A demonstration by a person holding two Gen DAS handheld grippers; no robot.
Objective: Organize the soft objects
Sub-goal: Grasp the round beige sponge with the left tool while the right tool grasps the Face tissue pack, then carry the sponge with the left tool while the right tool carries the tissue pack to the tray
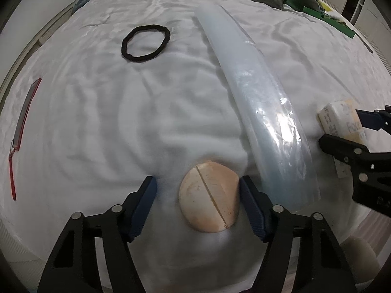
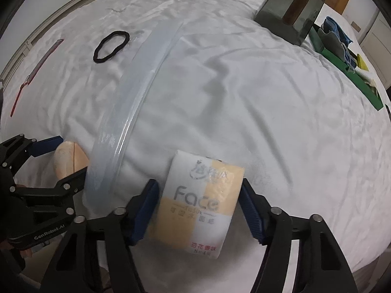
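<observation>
A round peach powder puff (image 1: pixel 207 200) lies on the white bedsheet (image 1: pixel 97 122) between the fingers of my left gripper (image 1: pixel 197 179). The right pad touches the puff's edge, while a strip of sheet shows between the puff and the left pad, so the gripper is open. A yellow-and-white "Face" tissue pack (image 2: pixel 198 202) sits tilted between the fingers of my right gripper (image 2: pixel 198 181), and both pads rest against its sides. The left wrist view shows the right gripper (image 1: pixel 342 129) on the tissue pack (image 1: pixel 339 117) at the right edge.
A long translucent plastic sleeve (image 1: pixel 256 102) (image 2: pixel 136 92) lies between the two grippers. Farther back are a black hair band (image 1: pixel 145 42) (image 2: pixel 111 46) and a red-edged strip (image 1: pixel 24 114). A grey box (image 2: pixel 293 7) and a green tray of cloths (image 2: pixel 342 56) stand far right.
</observation>
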